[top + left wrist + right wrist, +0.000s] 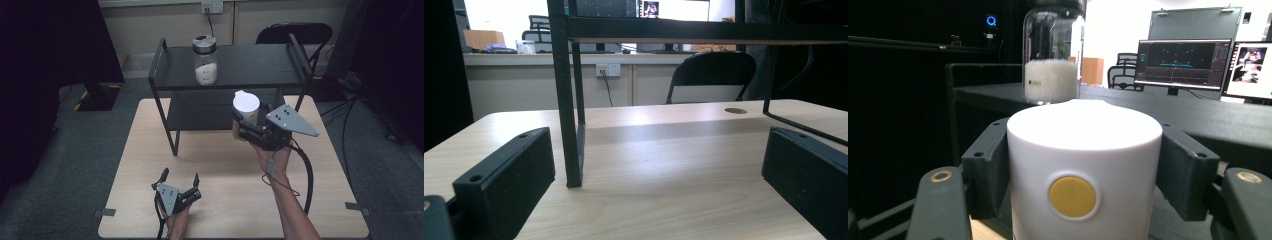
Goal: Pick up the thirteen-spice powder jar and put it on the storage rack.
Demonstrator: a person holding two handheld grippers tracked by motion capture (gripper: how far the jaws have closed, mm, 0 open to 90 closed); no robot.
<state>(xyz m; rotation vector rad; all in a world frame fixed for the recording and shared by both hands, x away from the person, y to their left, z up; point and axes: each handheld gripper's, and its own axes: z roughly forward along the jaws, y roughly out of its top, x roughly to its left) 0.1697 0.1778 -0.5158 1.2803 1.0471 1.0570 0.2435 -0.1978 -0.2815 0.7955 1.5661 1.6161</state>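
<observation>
A light wooden table (150,165) carries a black two-tier shelf (260,70); a glass jar (205,60) stands on top.

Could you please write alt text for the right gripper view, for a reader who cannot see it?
A white container with a round yellow spot on its side sits clamped in the right tool, one black jaw on each side. Behind it, a glass jar partly filled with white grains stands on a black shelf, with lit monitors farther back.

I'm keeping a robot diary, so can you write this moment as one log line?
right gripper: shut on white container, lifted by shelf | left gripper: open, empty, near table | jar: on shelf top
</observation>
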